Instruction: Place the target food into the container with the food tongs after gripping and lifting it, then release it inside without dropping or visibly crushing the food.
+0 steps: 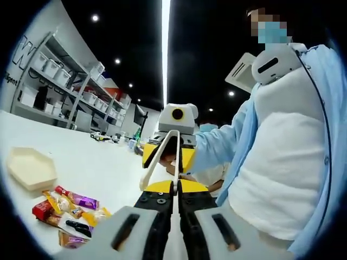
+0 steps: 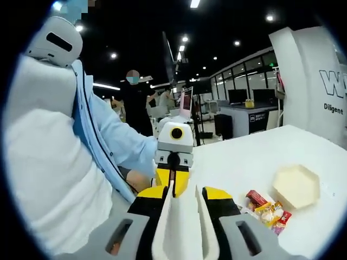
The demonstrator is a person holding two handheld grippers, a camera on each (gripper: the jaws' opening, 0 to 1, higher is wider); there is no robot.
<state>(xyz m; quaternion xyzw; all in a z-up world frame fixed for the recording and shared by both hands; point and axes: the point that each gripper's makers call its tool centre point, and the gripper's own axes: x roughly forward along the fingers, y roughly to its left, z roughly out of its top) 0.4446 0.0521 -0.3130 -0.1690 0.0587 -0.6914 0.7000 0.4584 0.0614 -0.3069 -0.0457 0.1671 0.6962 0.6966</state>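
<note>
- White and broad, the surface runs back toward shelving with storage bins, under a dark ceiling dotted with lights; a person in a pale blue jacket stands close behind both claws.
- In the left gripper view, the left claw has its jaws drawn together on the hinge end of cream-coloured food tongs, whose two arms spread apart toward their tips, up in the air and well above the surface.
- In the right gripper view, the right claw has its jaws parted around the two tong arms; I cannot tell whether they press on them.
- Each claw faces the other, and the opposite claw appears beyond the tongs in each view.
- Wrapped snacks lie in a loose heap on the surface, just beside an empty hexagonal container; the same heap and container show in the right gripper view.
- Which packet is the target cannot be told.
- By my judgement the task is at its start: the tongs are in hand, but no food is gripped or lifted, and nothing lies in the container.
- Left to do: bring the tongs down to the heap, pinch a packet gently, carry it over, and let go inside.
</note>
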